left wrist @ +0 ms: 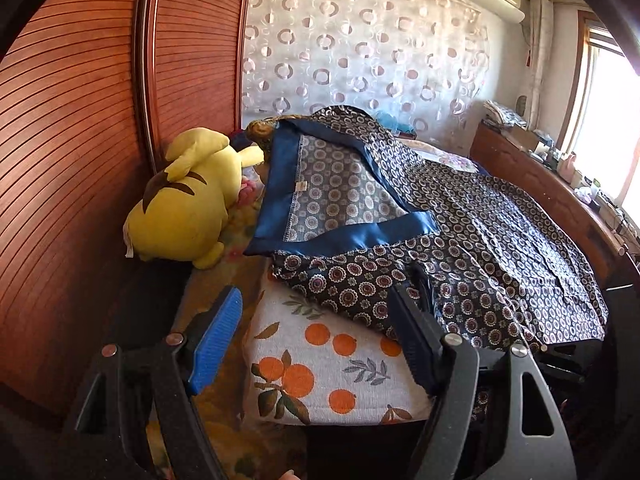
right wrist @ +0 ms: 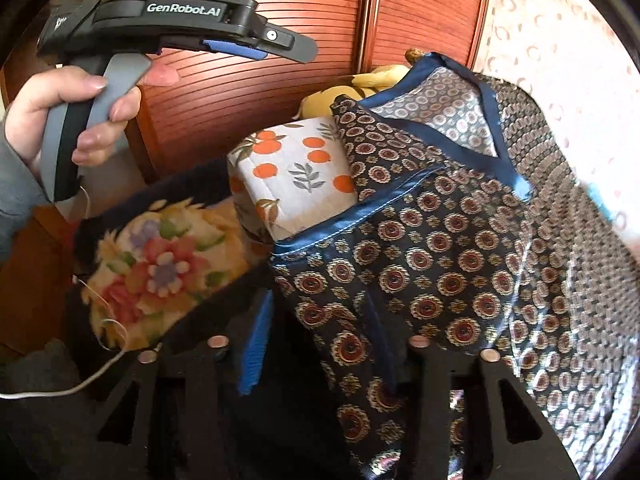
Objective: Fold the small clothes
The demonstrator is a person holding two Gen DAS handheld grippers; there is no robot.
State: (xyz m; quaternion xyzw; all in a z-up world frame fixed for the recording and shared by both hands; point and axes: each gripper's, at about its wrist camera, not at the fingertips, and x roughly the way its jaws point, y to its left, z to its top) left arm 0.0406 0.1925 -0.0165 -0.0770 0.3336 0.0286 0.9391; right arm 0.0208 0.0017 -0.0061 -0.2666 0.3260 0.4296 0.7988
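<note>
Patterned garment [left wrist: 460, 240], dark blue with round medallion print and satin blue trim, spread across the bed [left wrist: 224, 280], collar end propped near the wardrobe. One corner draped over an orange-print pillow [left wrist: 332, 376]. Yellow plush toy [left wrist: 188, 200] just beside the collar, against the slatted wooden wardrobe [left wrist: 80, 120]. Left gripper [left wrist: 316, 344] hovering above the pillow's edge, fingers [left wrist: 216, 340] wide apart, nothing between them. Seen from the right wrist, held by a hand [right wrist: 60, 120] at upper left. Right gripper [right wrist: 324, 356] low at the garment's front edge, a fold of fabric between blue-padded fingers [right wrist: 256, 356]; cannot tell whether the pads already press on the cloth. Floral blanket [right wrist: 160, 268] bunched beside the pillow.
</note>
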